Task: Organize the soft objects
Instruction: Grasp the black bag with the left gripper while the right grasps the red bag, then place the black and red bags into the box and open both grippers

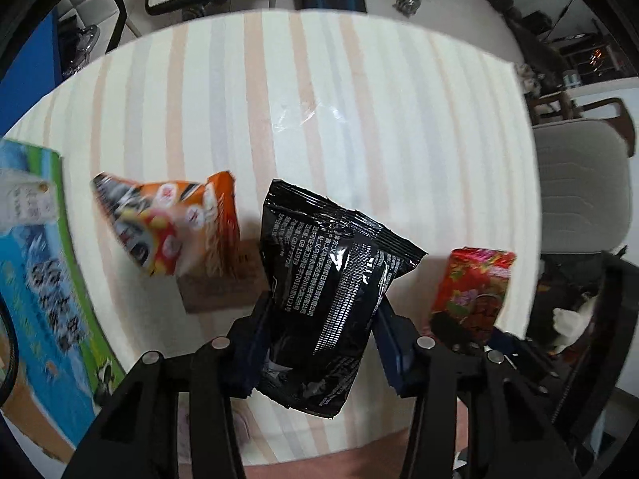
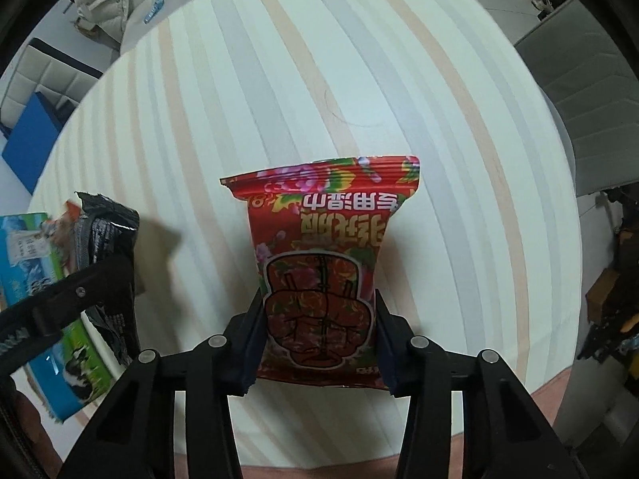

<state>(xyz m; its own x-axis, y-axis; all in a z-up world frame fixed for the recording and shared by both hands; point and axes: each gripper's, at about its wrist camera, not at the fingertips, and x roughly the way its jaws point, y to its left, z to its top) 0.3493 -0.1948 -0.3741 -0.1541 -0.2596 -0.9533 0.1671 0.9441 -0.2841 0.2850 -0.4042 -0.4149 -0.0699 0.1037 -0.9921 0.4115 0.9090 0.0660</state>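
Your left hand-held gripper (image 1: 321, 319) is clamped on the black pack (image 1: 335, 291). The two fingers press on its lower half from both sides, and the upper seam stands free and a little tilted. You hold it low probably because the middle of such a soft pack gives way, while the lower part is fuller and gives the fingers something to bite. The pack seems lifted above the table (image 1: 319, 99), as its shadow falls apart from it in the right wrist view.

Your right hand-held gripper (image 2: 319, 339) is clamped on the red pack (image 2: 319, 263) in the same manner, fingers on both side edges near the bottom, the print upside down toward you. From the left wrist view this red pack (image 1: 471, 291) is just beside the black one, on its right, so both hands carry their packs side by side.

Further to the left lies an orange pack (image 1: 171, 227), blurred, resting partly over a brown card piece (image 1: 223, 283). Beyond it, at the table's left edge, stands a blue-green box (image 1: 36, 263); I judge it is the likely place for the soft packs, but the pictures do not show this for sure.

The striped table in front of both grippers is bare, so you have room to swing toward the box.
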